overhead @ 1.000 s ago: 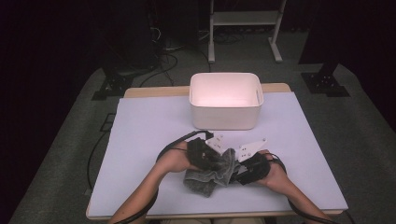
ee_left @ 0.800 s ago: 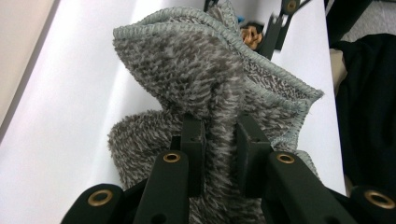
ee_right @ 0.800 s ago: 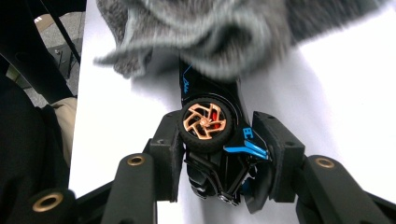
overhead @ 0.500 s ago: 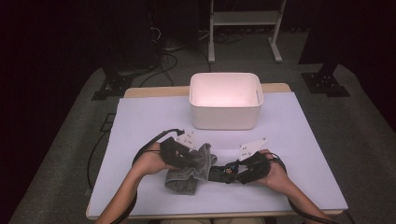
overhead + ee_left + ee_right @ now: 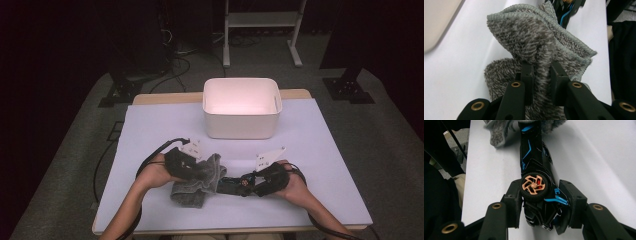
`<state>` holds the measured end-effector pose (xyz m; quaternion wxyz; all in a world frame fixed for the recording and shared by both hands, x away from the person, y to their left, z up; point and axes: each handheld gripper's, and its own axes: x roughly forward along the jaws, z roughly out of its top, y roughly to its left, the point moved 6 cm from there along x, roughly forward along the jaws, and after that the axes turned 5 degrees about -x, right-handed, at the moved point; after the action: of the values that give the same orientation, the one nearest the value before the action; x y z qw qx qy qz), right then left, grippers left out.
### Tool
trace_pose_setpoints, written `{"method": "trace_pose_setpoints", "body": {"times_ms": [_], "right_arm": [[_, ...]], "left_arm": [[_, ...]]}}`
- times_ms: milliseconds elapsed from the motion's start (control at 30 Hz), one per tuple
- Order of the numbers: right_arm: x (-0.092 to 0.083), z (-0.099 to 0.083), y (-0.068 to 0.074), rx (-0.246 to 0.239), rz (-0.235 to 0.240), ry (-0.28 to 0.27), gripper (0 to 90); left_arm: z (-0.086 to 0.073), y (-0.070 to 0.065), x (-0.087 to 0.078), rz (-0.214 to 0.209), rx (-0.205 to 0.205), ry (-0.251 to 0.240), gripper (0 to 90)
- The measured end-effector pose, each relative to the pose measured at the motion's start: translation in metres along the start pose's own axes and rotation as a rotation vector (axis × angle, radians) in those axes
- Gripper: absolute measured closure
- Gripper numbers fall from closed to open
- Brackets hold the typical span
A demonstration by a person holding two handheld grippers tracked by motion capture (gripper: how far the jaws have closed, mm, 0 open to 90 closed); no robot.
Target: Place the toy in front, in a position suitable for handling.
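Observation:
A grey terry cloth (image 5: 197, 181) lies bunched on the white table near its front edge. My left gripper (image 5: 196, 167) is shut on a raised fold of the cloth (image 5: 534, 47); the pads (image 5: 527, 75) pinch the fabric between them. A black toy car (image 5: 234, 184) with blue trim and a copper-coloured wheel (image 5: 533, 185) lies on its side right of the cloth. My right gripper (image 5: 252, 183) is shut on the car's rear end (image 5: 541, 202), its jaws pressing both sides. The car's front reaches the cloth (image 5: 499, 132).
A white bin (image 5: 242, 107) with a pink-lit inside stands at the back middle of the table (image 5: 320, 150). The person's forearms come in from the front edge. Cables trail from both grippers. Dark floor and stands surround the table.
My left gripper has pulled the cloth leftward, off the car, which now lies uncovered. The right gripper has stayed in place on the car.

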<state>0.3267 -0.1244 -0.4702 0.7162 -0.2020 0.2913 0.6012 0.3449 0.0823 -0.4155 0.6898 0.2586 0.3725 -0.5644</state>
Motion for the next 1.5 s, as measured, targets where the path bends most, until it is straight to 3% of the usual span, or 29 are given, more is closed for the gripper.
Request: {"method": "trace_pose_setpoints", "body": {"times_ms": [133,333,533,667,833,1000,1100,1233,1367,1500], "right_arm": [[0.0,0.0,0.0,-0.002,0.0,0.003,54.1],[0.001,0.0,0.001,-0.006,-0.009,-0.004,53.9],[0.001,-0.001,0.001,0.005,-0.006,-0.016,53.8],[0.0,-0.001,0.002,-0.002,-0.005,-0.012,54.1],[0.001,-0.001,0.002,-0.012,-0.011,-0.007,54.1],[0.0,-0.001,0.001,-0.011,-0.01,-0.006,54.1],[0.0,-0.001,0.001,-0.019,-0.01,0.003,54.2],[0.0,-0.001,0.001,-0.011,-0.007,0.009,54.2],[0.0,0.0,0.001,-0.007,-0.004,0.017,54.2],[0.0,0.001,0.001,-0.009,0.003,0.037,53.6]], "left_arm": [[0.028,-0.01,0.011,-0.028,0.067,0.001,76.2],[0.071,-0.03,0.053,-0.086,0.174,0.05,76.2],[0.086,-0.031,0.063,-0.097,0.186,0.06,76.2],[0.08,-0.031,0.061,-0.107,0.179,0.045,76.2],[0.061,-0.024,0.047,-0.076,0.148,0.041,76.2],[0.031,-0.013,0.027,-0.062,0.064,-0.016,75.6],[0.018,-0.009,0.017,-0.049,0.035,-0.04,75.8],[0.005,-0.004,0.004,-0.002,0.05,-0.01,76.1],[-0.01,0.001,-0.006,0.018,0.029,0.004,76.2],[-0.024,0.005,-0.006,0.012,-0.015,-0.003,76.0]]}}
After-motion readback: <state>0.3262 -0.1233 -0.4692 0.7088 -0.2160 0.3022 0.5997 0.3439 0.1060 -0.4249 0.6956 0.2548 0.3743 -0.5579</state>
